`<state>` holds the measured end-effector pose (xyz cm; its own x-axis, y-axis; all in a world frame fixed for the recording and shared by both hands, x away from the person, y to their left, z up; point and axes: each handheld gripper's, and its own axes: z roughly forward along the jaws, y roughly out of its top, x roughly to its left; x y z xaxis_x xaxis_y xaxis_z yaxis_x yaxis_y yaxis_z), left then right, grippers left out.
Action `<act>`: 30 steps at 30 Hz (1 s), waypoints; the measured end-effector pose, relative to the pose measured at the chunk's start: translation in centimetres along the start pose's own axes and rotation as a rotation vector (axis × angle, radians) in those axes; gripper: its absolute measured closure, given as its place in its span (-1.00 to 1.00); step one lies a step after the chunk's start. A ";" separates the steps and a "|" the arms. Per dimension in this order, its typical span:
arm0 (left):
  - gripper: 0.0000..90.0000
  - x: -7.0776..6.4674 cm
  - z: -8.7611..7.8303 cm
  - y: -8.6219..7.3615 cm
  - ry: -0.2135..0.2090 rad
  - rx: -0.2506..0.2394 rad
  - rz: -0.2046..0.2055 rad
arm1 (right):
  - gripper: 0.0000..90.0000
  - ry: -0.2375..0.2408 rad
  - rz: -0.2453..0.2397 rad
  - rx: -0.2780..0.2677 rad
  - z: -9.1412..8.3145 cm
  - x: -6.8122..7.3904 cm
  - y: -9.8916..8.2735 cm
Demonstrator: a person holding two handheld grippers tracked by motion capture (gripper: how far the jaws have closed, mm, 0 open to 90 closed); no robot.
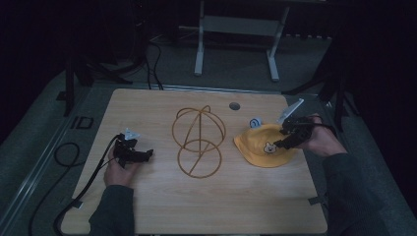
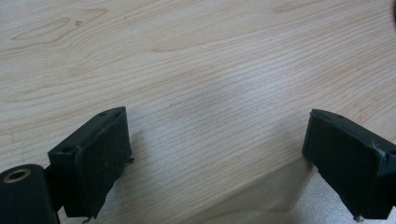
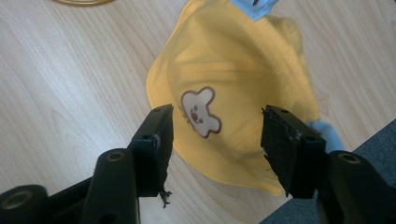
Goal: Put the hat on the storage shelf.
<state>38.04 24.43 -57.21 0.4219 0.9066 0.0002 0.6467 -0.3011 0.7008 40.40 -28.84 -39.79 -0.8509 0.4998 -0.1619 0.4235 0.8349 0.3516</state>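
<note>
Right gripper (image 3: pixel 217 140): jaws apart with a moderate gap, hanging just above the yellow hat (image 3: pixel 233 93), nothing pinched, pads clear of the cloth; the bear patch (image 3: pixel 200 112) sits right in the gap between them. Left gripper (image 2: pixel 219 158): jaws spread wide, bare wood between them, holding nothing, parked low over the table (image 1: pixel 162 201) at its left side. The hat lies flattened on the right part of the table, brim toward the near edge, with a bit of light blue cloth (image 3: pixel 327 133) poking out from under its right rim and another bit (image 3: pixel 254 7) at the far edge. In the high view the right hand (image 1: pixel 322 137) comes in from the right edge over the hat (image 1: pixel 263 147), the left hand (image 1: pixel 118 164) rests well apart from it. A wire stand (image 1: pixel 199 140), two hoops on a ring base, stands mid-table between the hands, just beside the hat. Step looks like the approach for a grab on the hat, probably to put it on the stand. Next move needs the right gripper to drop onto the cloth and close on a fold or the brim, since flat fabric gives little to bite; a scraping pinch may slip or drag the hat instead of lifting it.
</note>
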 end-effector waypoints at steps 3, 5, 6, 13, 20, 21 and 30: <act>-0.83 0.0 0.0 0.0 0.000 0.000 0.000 | 0.05 0.003 -0.003 0.003 -0.1 -0.4 0.6; -0.83 0.0 0.0 0.0 0.000 0.001 0.000 | 0.09 -0.002 -0.006 0.007 -0.3 -0.7 0.9; -0.83 0.0 0.0 0.0 0.000 0.000 0.001 | 0.12 -0.003 -0.008 0.011 -0.3 -0.9 1.1; -0.83 0.0 0.0 0.0 0.000 0.002 0.003 | 0.23 0.005 -0.001 0.056 -0.1 -2.2 1.7; -0.83 0.0 0.0 0.0 -0.001 0.002 0.000 | 0.16 0.000 0.017 0.102 0.5 -3.1 2.4; -0.83 0.0 0.0 0.0 -0.001 0.002 0.000 | 0.17 0.004 0.019 0.108 0.6 -3.2 2.4; -0.83 0.0 0.0 0.0 -0.001 0.003 0.004 | 0.18 0.017 0.032 0.141 1.7 -4.1 3.4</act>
<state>38.05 24.46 -57.20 0.4250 0.9052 0.0021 0.6468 -0.3053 0.6989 45.85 -27.64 -39.51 -0.8408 0.5238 -0.1366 0.4891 0.8433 0.2227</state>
